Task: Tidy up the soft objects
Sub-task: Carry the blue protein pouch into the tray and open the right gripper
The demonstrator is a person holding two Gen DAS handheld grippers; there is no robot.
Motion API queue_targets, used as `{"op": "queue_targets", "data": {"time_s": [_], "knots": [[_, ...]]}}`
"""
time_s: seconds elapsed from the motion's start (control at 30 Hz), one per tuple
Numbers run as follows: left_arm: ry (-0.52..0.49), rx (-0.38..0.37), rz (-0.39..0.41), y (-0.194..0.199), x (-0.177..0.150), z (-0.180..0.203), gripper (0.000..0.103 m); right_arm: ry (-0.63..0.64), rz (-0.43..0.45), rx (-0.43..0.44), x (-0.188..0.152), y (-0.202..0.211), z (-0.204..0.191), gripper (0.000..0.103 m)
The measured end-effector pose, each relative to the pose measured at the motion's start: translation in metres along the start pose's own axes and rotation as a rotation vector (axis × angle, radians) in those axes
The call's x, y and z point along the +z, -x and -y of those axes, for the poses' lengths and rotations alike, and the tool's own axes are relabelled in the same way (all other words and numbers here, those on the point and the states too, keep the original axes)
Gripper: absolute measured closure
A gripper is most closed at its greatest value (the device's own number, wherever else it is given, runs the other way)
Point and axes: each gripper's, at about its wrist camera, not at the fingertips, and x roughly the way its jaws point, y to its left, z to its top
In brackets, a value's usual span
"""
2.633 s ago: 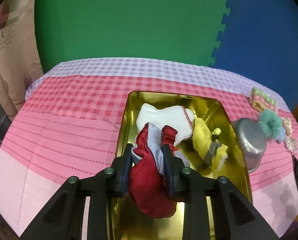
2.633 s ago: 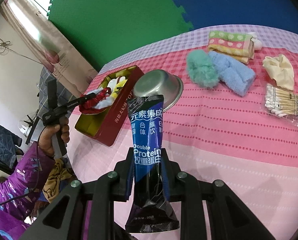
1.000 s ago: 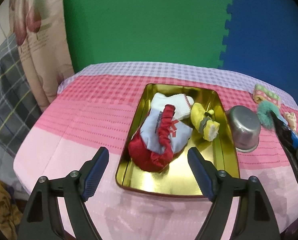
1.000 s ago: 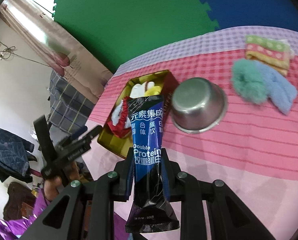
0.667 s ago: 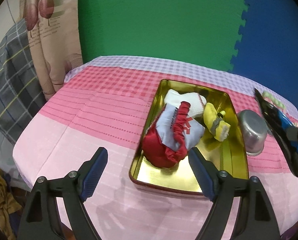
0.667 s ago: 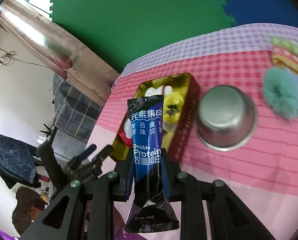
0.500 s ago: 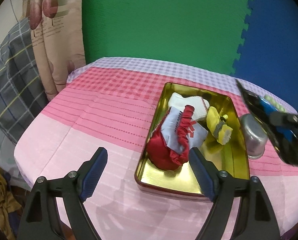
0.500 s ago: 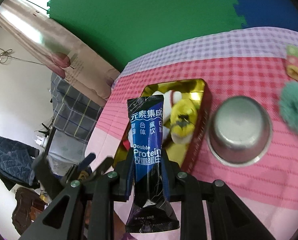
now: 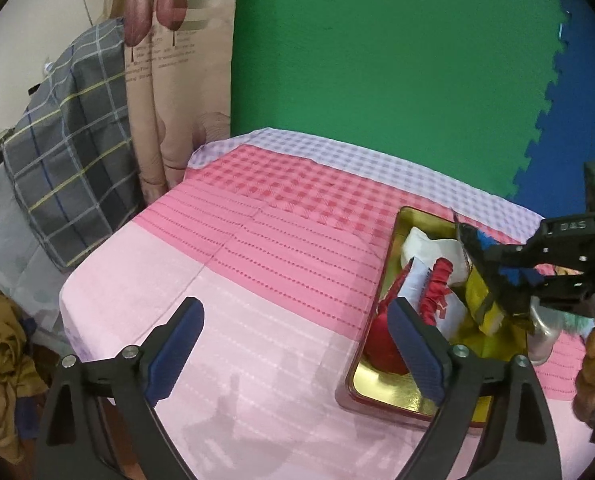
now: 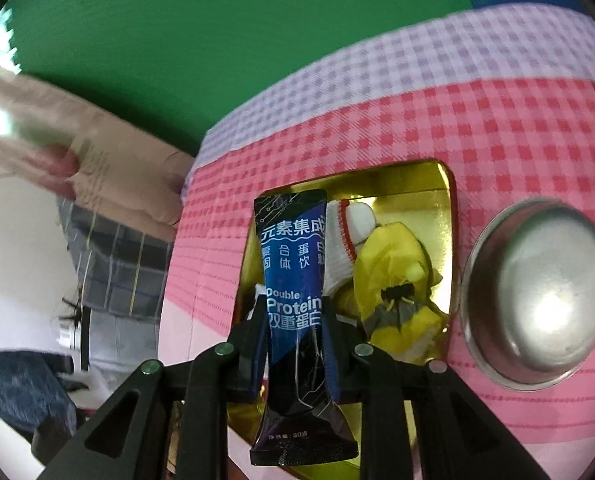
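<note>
We see the right gripper [image 10: 295,320] clamping its jaws on the blue protein sachet [image 10: 295,280] over the gold tin [image 10: 449,196] near the bench's left edge, while the left gripper [image 9: 297,340], jaws wide and just opened further, holds nothing.

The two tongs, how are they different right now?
The left tongs are wide open with nothing between them, and their jaws have just been opening; the right tongs are shut on a dark blue packet. The left tongs hang over bare pink cloth, the right over the gold tin. Both are black.
</note>
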Motion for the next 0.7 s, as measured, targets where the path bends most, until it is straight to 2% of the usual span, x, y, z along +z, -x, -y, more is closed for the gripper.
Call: {"op": "queue_targets", "data": {"time_s": [0.17,0.33,0.4,0.43,0.47,0.63,0.7], "knots": [[-0.019,0.0,-0.007,-0.001,-0.002,0.003,0.012,-0.064,-0.001,-0.045,0.005,-0.023,-0.001,0.078],[-0.042,-0.001,-0.016,-0.003,-0.004,0.008,0.012,0.008,0.012,-0.111,0.009,-0.037,-0.013,0.076],[-0.047,0.003,-0.015,-0.004,-0.005,0.01,0.012,0.056,0.013,-0.12,0.01,-0.04,-0.02,0.069],[-0.049,0.006,-0.013,-0.003,-0.005,0.01,0.012,0.068,0.018,-0.125,0.01,-0.039,-0.021,0.062],[-0.051,0.009,-0.012,-0.003,-0.005,0.011,0.012,0.086,0.033,-0.11,0.011,-0.036,-0.023,0.058],[-0.064,0.012,-0.005,0.001,-0.008,0.017,0.012,0.131,0.16,-0.048,0.006,0.006,-0.013,0.057],[-0.08,0.014,-0.001,0.003,-0.009,0.021,0.011,0.156,0.219,-0.012,-0.008,0.031,-0.002,0.057]]}}
